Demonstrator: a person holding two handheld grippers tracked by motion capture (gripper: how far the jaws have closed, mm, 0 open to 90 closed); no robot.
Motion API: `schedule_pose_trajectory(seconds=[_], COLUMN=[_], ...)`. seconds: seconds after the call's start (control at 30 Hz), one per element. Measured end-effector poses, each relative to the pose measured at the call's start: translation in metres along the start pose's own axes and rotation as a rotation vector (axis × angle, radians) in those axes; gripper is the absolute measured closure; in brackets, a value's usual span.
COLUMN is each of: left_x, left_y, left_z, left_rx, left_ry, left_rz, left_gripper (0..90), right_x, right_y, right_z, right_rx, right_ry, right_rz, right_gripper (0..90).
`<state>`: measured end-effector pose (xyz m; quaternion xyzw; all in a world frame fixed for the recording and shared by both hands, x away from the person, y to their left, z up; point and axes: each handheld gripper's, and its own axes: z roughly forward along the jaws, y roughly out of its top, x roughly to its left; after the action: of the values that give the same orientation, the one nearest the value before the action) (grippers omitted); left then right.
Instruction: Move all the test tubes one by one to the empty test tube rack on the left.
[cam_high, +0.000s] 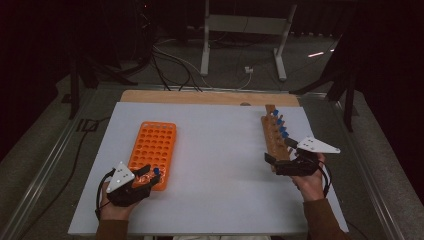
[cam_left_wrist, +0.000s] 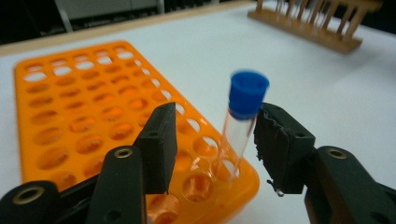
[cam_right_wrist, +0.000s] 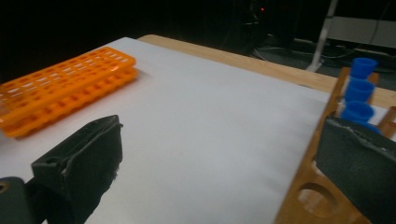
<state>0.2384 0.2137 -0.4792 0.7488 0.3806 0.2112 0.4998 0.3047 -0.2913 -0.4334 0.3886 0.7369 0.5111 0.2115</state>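
Observation:
A clear tube with a blue cap stands upright in a near-corner hole of the orange rack. My left gripper is open around it, and its right pad sits close beside the tube while the left pad stands well off. From above, the left gripper is at the near end of the orange rack. My right gripper is wide open and holds nothing, with its right jaw by the wooden rack. Several blue-capped tubes stand in that wooden rack.
The white table top lies bare between the two racks. A wooden strip runs along its far edge. Beyond it are cables and a metal stand on a dark floor.

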Motion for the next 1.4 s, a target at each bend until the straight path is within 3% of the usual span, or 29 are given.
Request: schedule_pose_trajectory(seconds=[0.17, 0.3, 0.5, 0.6, 0.77, 0.97, 1.4], left_x=[0.007, 0.013, 0.018, 0.019, 0.021, 0.022, 0.023], left_y=[0.002, 0.006, 0.014, 0.014, 0.012, 0.008, 0.004], left_z=[-0.008, -0.010, -0.006, -0.006, -0.008, -0.009, -0.010], left_rx=[-0.077, -0.105, -0.080, -0.081, -0.086, -0.083, -0.079], left_ry=[-0.001, 0.059, 0.132, 0.135, 0.149, 0.173, 0.190], left_rz=[-0.056, -0.091, -0.136, -0.143, -0.157, -0.166, -0.173], left_gripper=[37.2, 23.7, 0.9, 0.8, 0.9, 0.9, 0.9], right_x=[-0.011, -0.022, -0.040, -0.047, -0.053, -0.051, -0.047], right_y=[0.003, 0.002, 0.000, -0.003, -0.007, -0.009, -0.008], right_z=[-0.001, 0.002, 0.013, 0.021, 0.031, 0.037, 0.036], right_rx=[0.005, 0.015, 0.068, 0.098, 0.127, 0.141, 0.126], right_ry=[-0.046, -0.120, -0.172, -0.203, -0.211, -0.239, -0.248], right_rz=[0.000, 0.005, 0.046, 0.073, 0.078, 0.028, 0.027], right_gripper=[0.9, 6.0, 20.8, 33.2, 55.3, 74.3, 76.8])
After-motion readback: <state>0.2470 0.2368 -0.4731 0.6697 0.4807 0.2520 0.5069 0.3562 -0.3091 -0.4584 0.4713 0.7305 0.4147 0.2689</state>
